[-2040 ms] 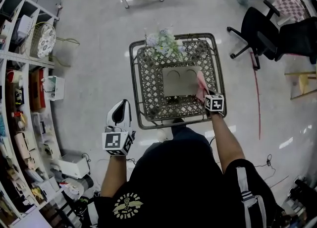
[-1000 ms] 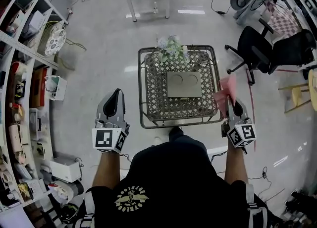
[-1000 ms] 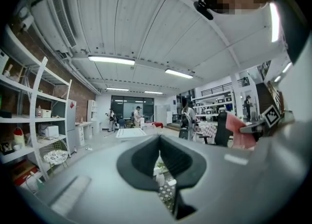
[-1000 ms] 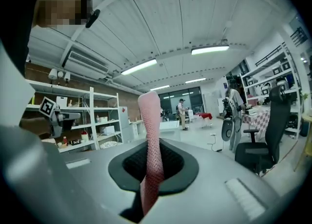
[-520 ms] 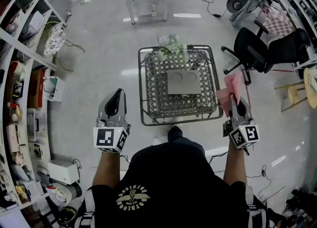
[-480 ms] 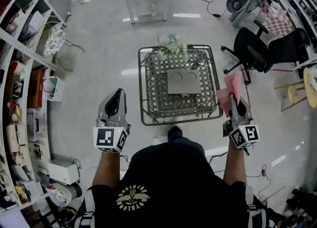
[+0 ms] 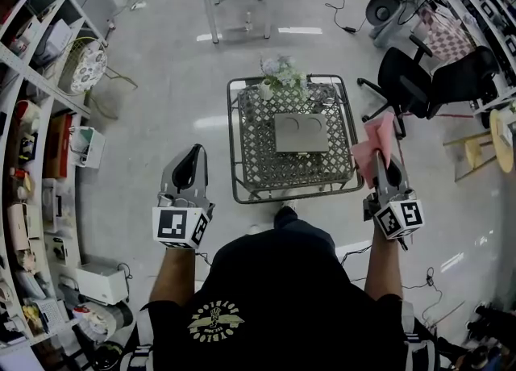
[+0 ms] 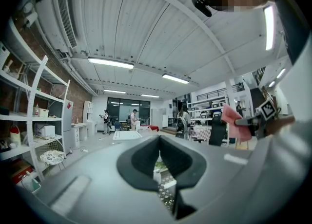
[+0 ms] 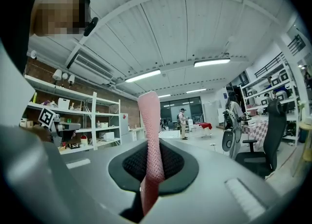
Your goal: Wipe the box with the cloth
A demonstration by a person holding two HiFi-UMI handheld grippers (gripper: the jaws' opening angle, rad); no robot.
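On lattice tabletop (image 7: 251,164), head view: box (image 7: 301,132) flat, long axis left-right, two circles on top; flowers (image 7: 282,75) just behind it. Right gripper (image 7: 386,166) off tabletop's right edge; cloth (image 7: 376,143) points forward from jaws, apart from box. Chair (image 7: 419,79) beyond. Left gripper (image 7: 191,156) over floor, left of tabletop.
Left gripper view: jaws together, nothing between.
Right gripper view: jaws clamped on cloth, pink strip rising straight up.

Metal lattice table (image 7: 256,156), flowers (image 7: 280,75) at its far edge, black office chair (image 7: 415,79), shelving (image 7: 32,127)
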